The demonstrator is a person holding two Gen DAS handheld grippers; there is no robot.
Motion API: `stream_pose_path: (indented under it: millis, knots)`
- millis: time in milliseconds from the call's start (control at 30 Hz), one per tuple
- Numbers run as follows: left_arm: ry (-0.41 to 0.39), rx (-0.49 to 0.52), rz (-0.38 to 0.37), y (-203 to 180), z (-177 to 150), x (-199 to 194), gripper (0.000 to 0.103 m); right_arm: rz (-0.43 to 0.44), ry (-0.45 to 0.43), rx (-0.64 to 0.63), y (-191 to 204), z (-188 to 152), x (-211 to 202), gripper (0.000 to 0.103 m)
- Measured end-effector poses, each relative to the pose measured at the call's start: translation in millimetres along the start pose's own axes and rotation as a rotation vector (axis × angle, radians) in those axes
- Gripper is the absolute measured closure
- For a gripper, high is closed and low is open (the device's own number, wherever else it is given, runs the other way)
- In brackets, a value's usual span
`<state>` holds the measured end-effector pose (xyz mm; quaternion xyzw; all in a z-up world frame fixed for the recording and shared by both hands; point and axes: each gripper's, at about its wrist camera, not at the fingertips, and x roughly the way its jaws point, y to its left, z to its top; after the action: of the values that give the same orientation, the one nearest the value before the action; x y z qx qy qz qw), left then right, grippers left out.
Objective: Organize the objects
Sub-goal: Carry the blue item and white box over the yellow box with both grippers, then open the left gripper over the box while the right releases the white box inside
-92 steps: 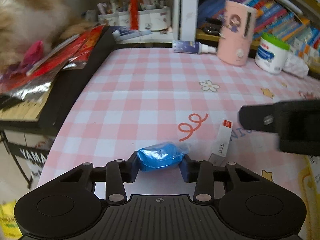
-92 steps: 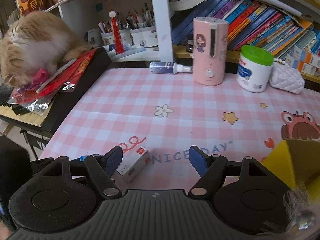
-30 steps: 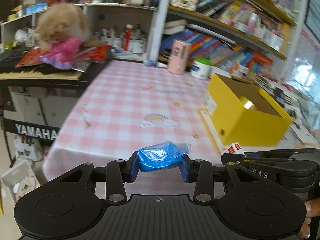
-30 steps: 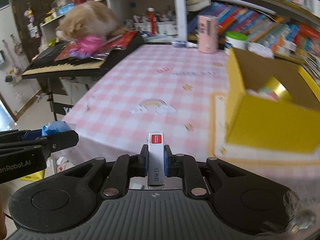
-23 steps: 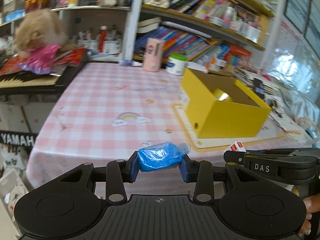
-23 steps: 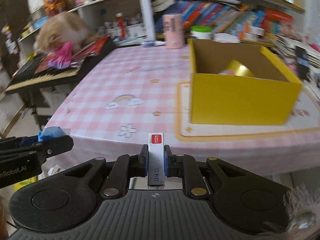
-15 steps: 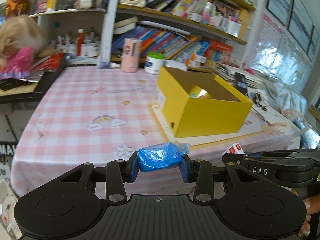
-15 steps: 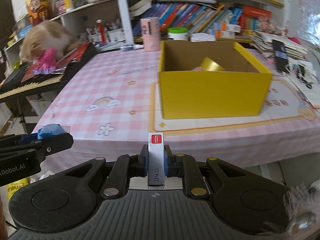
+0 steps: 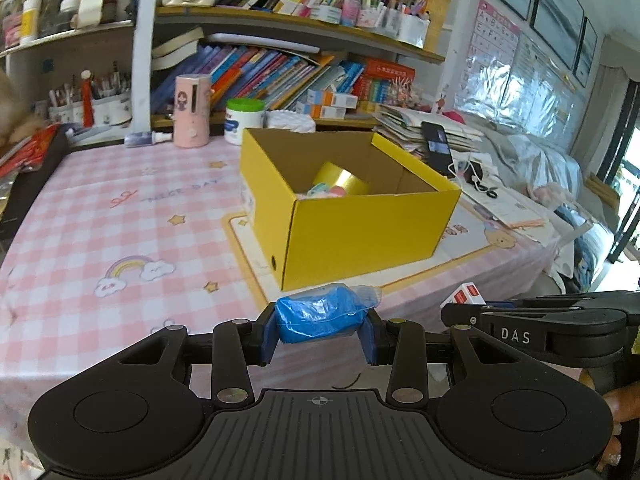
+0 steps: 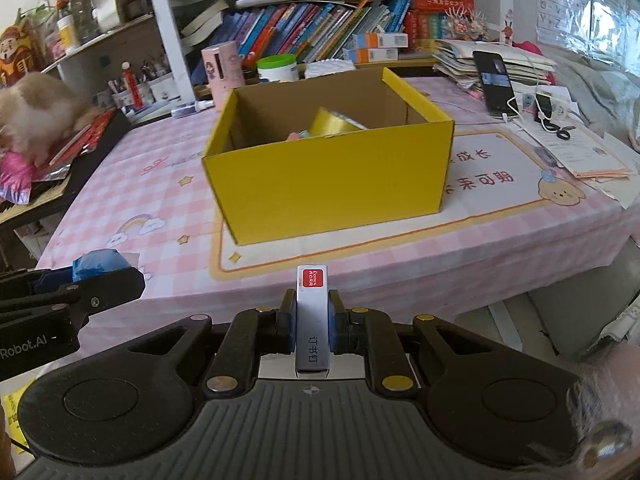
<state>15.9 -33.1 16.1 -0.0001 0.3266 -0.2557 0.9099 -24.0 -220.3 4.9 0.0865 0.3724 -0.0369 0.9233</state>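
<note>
Left gripper [image 9: 322, 334] clamped on a blue wrapped packet [image 9: 320, 316], right gripper [image 10: 312, 326] pinching a small white staple box [image 10: 312, 320] upright. Both held off the near edge of the pink checked table [image 9: 120, 208], short of the open yellow box [image 10: 328, 176] (tape roll [image 10: 334, 122] already inside). Bare cloth to the box's left; papers and a phone [image 10: 496, 82] crowding the right edge.
</note>
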Motion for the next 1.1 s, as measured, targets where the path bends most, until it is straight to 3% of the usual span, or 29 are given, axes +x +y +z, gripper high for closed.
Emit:
stream_pose_path:
  millis: [533,900,1100]
  knots:
    - [-0.051,0.052,0.004,-23.0,40.3,43.9,0.065,0.007,-0.008,-0.034,-30.2,50.0,35.8,0.089]
    - [-0.113,0.048,0.055,-37.0,86.1,89.0,0.065,0.048,-0.181,-0.091,-61.1,125.5,56.8,0.089]
    - [-0.092,0.040,0.097,-43.5,100.4,115.1,0.065,0.081,-0.135,-0.195,-66.4,148.6,99.8,0.089]
